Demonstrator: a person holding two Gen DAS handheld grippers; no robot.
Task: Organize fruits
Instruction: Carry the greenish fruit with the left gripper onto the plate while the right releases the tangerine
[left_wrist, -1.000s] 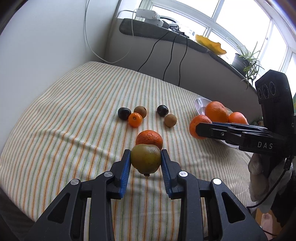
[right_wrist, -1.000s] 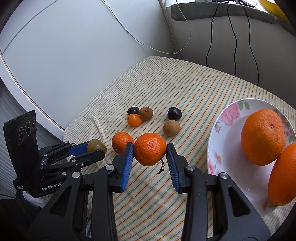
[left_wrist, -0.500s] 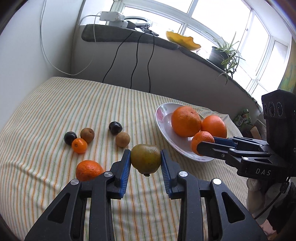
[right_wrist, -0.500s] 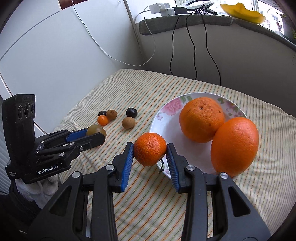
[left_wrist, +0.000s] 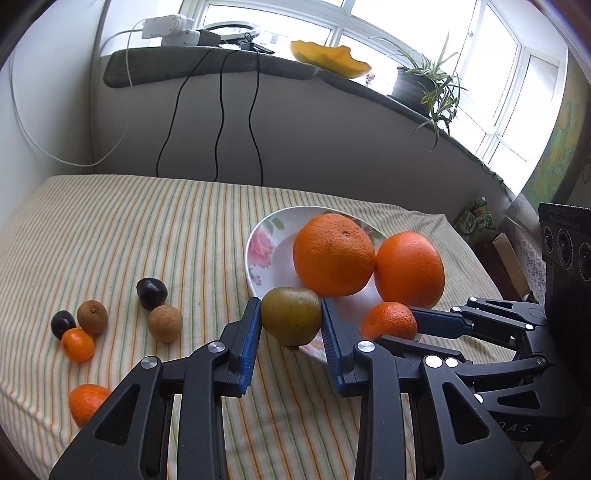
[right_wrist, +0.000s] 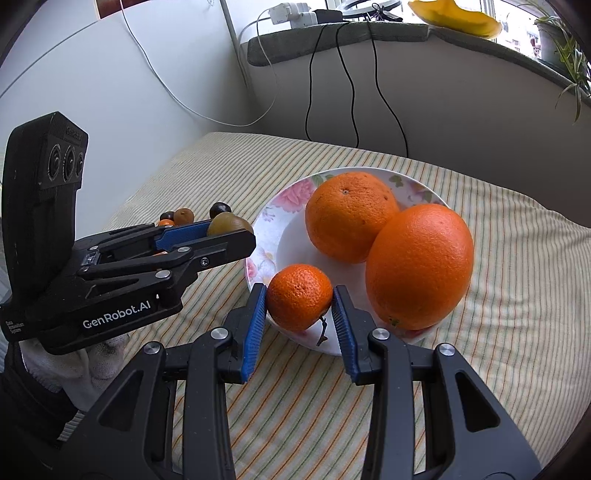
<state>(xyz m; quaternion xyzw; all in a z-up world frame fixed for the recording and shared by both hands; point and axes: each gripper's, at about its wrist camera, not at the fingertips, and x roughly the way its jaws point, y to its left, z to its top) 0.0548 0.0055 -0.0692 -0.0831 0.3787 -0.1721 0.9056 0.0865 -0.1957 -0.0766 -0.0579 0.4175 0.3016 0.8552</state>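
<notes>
Two large oranges (right_wrist: 384, 236) lie touching, one's long axis tilted.

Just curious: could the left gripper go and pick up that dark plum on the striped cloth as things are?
Probably not yet. The left gripper is shut on the green fruit, so it has no free grip. The path to the plum itself looks unobstructed.

Left gripper (left_wrist: 291, 328) has a greenish-brown fruit (left_wrist: 291, 316) pinched right at the floral plate (left_wrist: 258, 251) rim, two big oranges (left_wrist: 334, 254) sitting on it. Right gripper (left_wrist: 410, 325) grips a small tangerine (left_wrist: 388, 320) beside.
</notes>
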